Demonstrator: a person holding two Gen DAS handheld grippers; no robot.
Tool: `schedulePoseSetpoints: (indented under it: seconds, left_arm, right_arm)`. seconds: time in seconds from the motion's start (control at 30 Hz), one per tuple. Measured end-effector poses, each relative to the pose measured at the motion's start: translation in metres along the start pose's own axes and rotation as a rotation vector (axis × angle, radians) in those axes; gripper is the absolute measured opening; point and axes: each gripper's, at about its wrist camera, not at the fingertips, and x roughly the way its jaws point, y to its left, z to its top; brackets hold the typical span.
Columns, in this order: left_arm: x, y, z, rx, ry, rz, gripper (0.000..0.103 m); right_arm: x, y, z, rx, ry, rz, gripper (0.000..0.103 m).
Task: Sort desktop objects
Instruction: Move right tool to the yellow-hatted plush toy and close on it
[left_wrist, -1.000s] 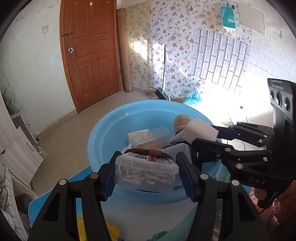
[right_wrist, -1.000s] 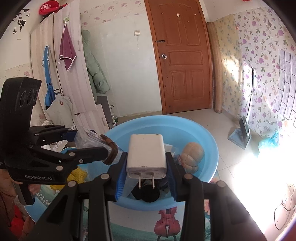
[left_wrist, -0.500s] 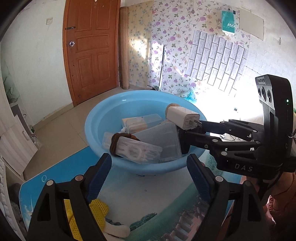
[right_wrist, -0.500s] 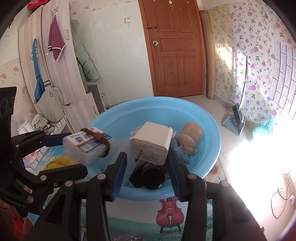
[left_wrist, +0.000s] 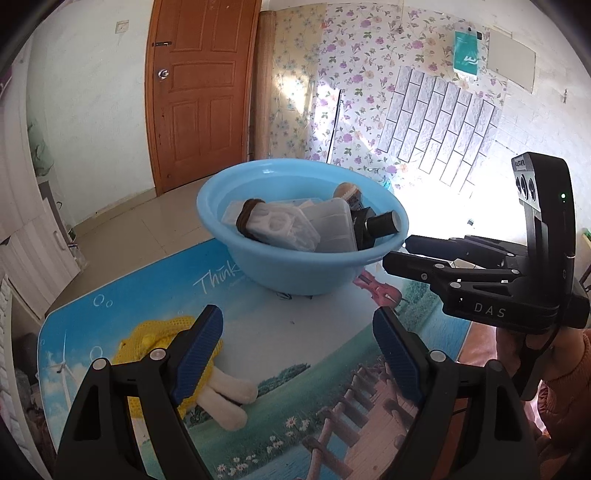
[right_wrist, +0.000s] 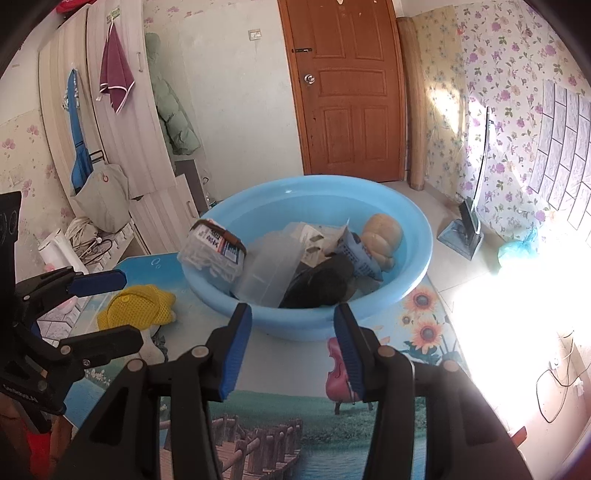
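A light blue basin (left_wrist: 295, 271) (right_wrist: 410, 221) stands on the printed desk mat. Inside it lie a clear swab box with a brown band (left_wrist: 273, 225) (right_wrist: 214, 251), a clear plastic case (left_wrist: 332, 225) (right_wrist: 266, 273), a white charger (right_wrist: 312, 236), a black bottle (left_wrist: 380, 223) and a tan plush (right_wrist: 380, 236). My left gripper (left_wrist: 295, 354) (right_wrist: 131, 308) hangs open and empty over the mat, short of the basin. My right gripper (right_wrist: 291, 343) (left_wrist: 397, 252) is open and empty too, its tips near the basin's near rim.
A yellow knitted toy (left_wrist: 155, 339) (right_wrist: 136, 306) with white legs lies on the mat (left_wrist: 314, 369) left of the basin, just under my left fingers. The table's edge runs along the left; beyond it are a tiled floor, a wooden door and cupboards.
The left gripper let the swab box go into the basin, opened wide and drew back. The right gripper released the white charger into the basin and also drew back.
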Motion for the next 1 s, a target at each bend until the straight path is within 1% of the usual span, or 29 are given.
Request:
schedulePoseSetpoints:
  seconds: [0.27,0.33,0.57,0.83,1.0]
  left_arm:
    - [-0.006,0.020,-0.034,-0.047,0.032,0.032,0.083]
    - [-0.006,0.027,-0.043,-0.063,0.040,0.040,0.083]
    - [-0.007,0.053,-0.068,-0.112,0.070,0.091,0.083]
    - [-0.006,0.072,-0.079,-0.139,0.077,0.131,0.083]
    - [-0.008,0.087,-0.083,-0.171,0.077,0.144,0.084]
  right_arm:
    - [0.004,0.013,-0.020,-0.017,0.057,0.018,0.046]
    - [0.004,0.015,-0.024,-0.008,0.059,0.012,0.046]
    - [0.013,0.021,-0.036,-0.003,0.108,0.028,0.046]
    - [0.023,0.037,-0.040,-0.036,0.140,0.047,0.046]
    - [0.028,0.047,-0.040,-0.049,0.147,0.079,0.046]
